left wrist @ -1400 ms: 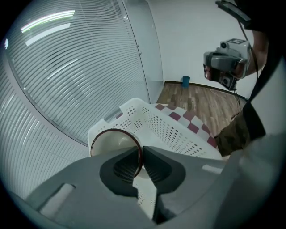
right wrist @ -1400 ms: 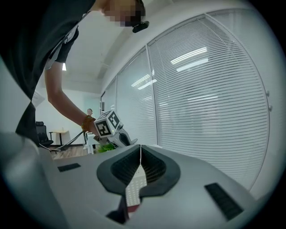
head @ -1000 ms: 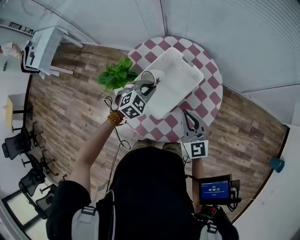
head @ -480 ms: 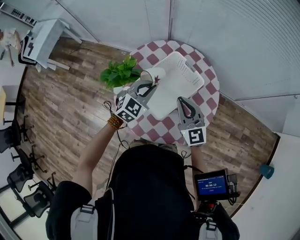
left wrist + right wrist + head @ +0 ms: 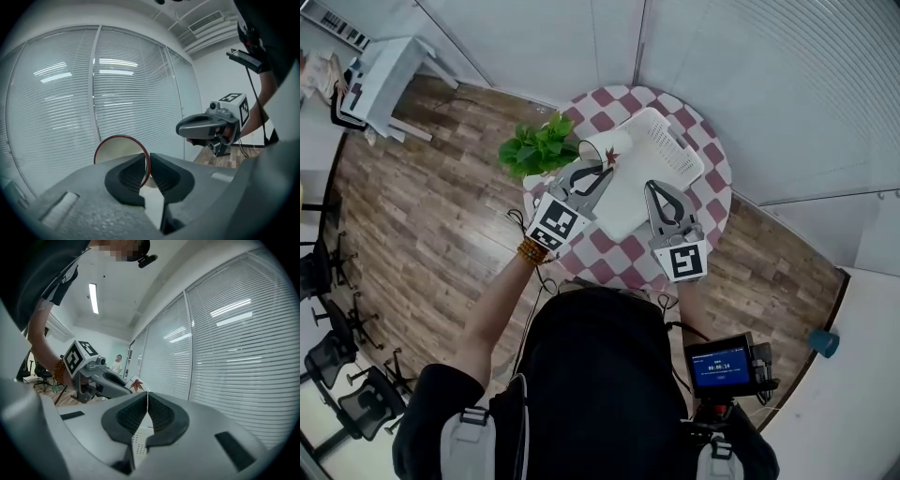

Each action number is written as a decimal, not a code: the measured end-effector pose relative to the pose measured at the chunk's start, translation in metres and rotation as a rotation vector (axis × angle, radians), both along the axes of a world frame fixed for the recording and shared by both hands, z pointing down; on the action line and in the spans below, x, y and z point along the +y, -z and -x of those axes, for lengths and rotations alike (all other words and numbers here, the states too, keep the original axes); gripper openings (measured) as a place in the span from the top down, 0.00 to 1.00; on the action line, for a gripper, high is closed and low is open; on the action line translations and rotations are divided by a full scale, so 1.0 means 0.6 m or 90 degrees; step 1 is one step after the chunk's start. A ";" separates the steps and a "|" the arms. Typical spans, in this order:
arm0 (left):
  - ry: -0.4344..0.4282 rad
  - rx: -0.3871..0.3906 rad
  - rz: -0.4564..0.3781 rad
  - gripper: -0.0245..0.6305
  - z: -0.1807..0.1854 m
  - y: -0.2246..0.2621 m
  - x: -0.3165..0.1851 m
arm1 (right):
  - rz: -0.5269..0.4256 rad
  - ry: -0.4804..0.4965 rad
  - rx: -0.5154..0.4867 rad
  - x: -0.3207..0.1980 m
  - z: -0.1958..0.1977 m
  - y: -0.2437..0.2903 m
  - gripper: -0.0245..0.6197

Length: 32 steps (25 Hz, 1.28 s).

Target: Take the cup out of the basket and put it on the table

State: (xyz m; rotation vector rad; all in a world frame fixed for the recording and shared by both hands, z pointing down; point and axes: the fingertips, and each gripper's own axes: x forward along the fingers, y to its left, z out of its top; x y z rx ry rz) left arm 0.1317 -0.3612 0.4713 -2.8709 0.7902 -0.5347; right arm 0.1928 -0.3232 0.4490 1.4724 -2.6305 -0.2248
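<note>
Holding the cup (image 5: 602, 147) by its rim, left tool (image 5: 149, 169) hovers while right tool (image 5: 148, 402) clamps the basket (image 5: 664, 148).

With left hand-held gripper (image 5: 602, 171) clamped on cup (image 5: 606, 147), right hand-held gripper (image 5: 661, 187) pinches basket (image 5: 654, 141).

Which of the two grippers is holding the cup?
The left gripper: its jaws pinch the rim of the red-rimmed cup. The right gripper is closed on the wall of the white basket instead.
</note>
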 end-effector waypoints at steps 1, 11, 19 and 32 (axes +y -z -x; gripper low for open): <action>0.000 0.006 -0.002 0.91 0.001 0.004 0.002 | -0.002 0.000 0.001 -0.001 0.003 0.002 0.95; -0.005 0.073 -0.014 0.91 0.005 0.035 0.018 | 0.004 -0.002 -0.009 -0.003 0.024 0.008 0.95; -0.021 0.131 -0.024 0.91 0.006 0.041 0.020 | 0.014 -0.014 -0.026 0.006 0.032 0.003 0.95; -0.063 0.172 -0.028 0.91 0.003 0.031 0.043 | -0.001 -0.022 -0.032 0.022 0.040 -0.011 0.95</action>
